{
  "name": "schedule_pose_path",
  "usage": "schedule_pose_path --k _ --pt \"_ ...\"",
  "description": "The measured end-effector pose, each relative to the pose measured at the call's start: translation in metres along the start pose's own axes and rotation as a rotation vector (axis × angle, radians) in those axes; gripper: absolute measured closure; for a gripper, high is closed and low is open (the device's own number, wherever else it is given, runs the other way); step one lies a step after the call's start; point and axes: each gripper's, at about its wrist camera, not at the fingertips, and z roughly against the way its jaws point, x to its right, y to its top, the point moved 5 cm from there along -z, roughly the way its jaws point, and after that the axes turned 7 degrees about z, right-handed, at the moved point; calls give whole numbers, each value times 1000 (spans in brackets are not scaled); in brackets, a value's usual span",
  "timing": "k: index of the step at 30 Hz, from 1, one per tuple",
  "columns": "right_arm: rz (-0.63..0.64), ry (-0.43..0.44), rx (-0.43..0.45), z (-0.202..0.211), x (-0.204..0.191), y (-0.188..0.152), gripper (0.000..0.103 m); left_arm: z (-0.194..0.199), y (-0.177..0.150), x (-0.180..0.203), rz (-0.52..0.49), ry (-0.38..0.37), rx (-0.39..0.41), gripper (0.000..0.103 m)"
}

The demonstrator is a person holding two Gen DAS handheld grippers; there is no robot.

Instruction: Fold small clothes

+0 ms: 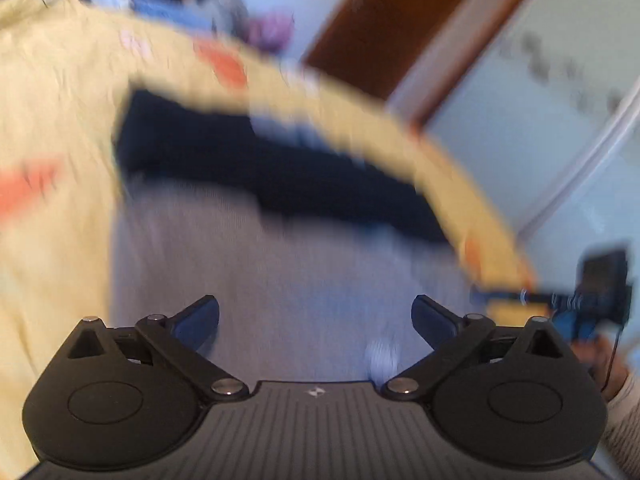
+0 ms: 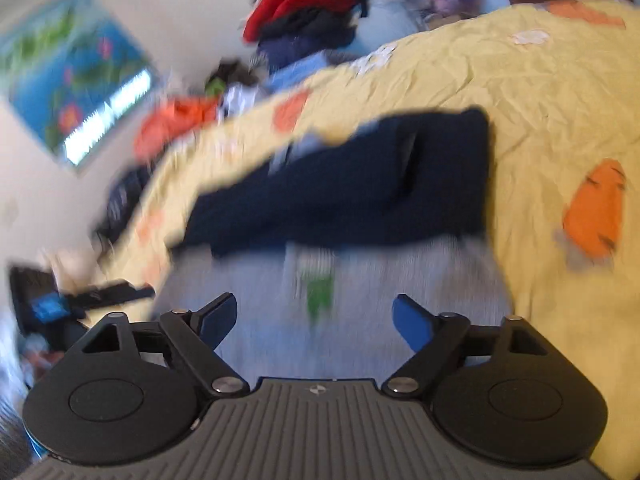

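Both the left gripper [image 1: 315, 322] and right gripper [image 2: 314, 322] are wide open, holding nothing; the grey cloth [image 1: 280, 280] lies let go beside the dark folded clothes [image 2: 360, 192] near the bed [image 2: 540, 92] edge.

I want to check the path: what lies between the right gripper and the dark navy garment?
In the right wrist view, only light grey cloth lies between the open right gripper and the dark navy garment.

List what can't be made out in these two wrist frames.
- Grey garment: blurred in both views; type and fold unclear.
- Green patch on it: smeared, unreadable.
- Navy garment: fold edges blurred in left view.
- Clothes pile: items indistinct.
- Right tongs: cropped in left view.
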Motion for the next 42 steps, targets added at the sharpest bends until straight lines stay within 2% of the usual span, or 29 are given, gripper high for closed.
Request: schedule_pose_path --k 2,3,4,5,7,8,9,12,13,15,16,18,19,20,22,24,28,29,31,34,36,38,39,41,42 --pt "114 -113 -58 -8 -10 -23 28 0 -24 7 -137 82 43 0" --pt "212 -172 -33 -5 -18 -34 32 3 -30 9 -176 118 52 0" --pt "313 -242 -35 -2 -26 -47 31 6 -36 12 -209 173 43 0" --pt "344 -270 -17 8 -31 -58 31 9 -44 13 -249 221 34 0" --pt "278 -226 -53 24 -28 -65 28 18 -66 15 -337 295 24 0" --pt "265 -240 -79 32 -26 -67 28 27 -76 15 -363 313 17 0" --pt "233 -252 -74 40 -27 -67 27 35 -83 14 -330 303 0 0" --pt "166 -134 -14 60 -43 -77 27 62 -103 22 -231 174 -17 0" --pt "163 -117 -14 60 -53 -83 26 64 -114 24 -224 175 -27 0" --pt "200 -46 -34 59 -79 -101 23 64 -138 32 -356 279 -24 0" --pt "245 -26 -73 56 -91 -116 13 69 -148 35 -389 296 -15 0" --pt "444 -109 -97 60 -112 -146 5 82 -161 31 -346 309 -33 0" --pt "462 -116 -72 69 -114 -156 3 91 -169 30 -349 311 -40 0" --pt "408 -102 -77 77 -109 -162 2 100 -177 28 -352 317 -37 0" --pt "423 -123 -90 95 -105 -173 2 117 -188 20 -307 335 -41 0" --pt "301 -75 -70 124 -95 -178 7 140 -194 10 -211 296 -31 0" --pt "-122 171 25 172 -44 -188 8 186 -190 -19 107 59 81 0" --pt "-207 207 46 179 -30 -193 8 190 -187 -27 182 9 88 0" --pt "-334 223 63 182 -5 -199 9 189 -180 -41 284 -50 74 0" --pt "-440 297 93 181 9 -205 13 174 -173 -56 386 -48 24 0" --pt "-433 282 86 179 7 -204 14 169 -173 -58 437 -86 36 0" --pt "-431 273 88 175 2 -204 14 164 -172 -58 460 -116 10 0" --pt "-429 281 80 172 -2 -204 19 162 -171 -58 460 -106 9 0" --pt "-465 321 42 164 -7 -211 46 162 -170 -59 477 -111 8 0" --pt "-494 344 17 156 -11 -217 69 162 -169 -61 487 -114 4 0"
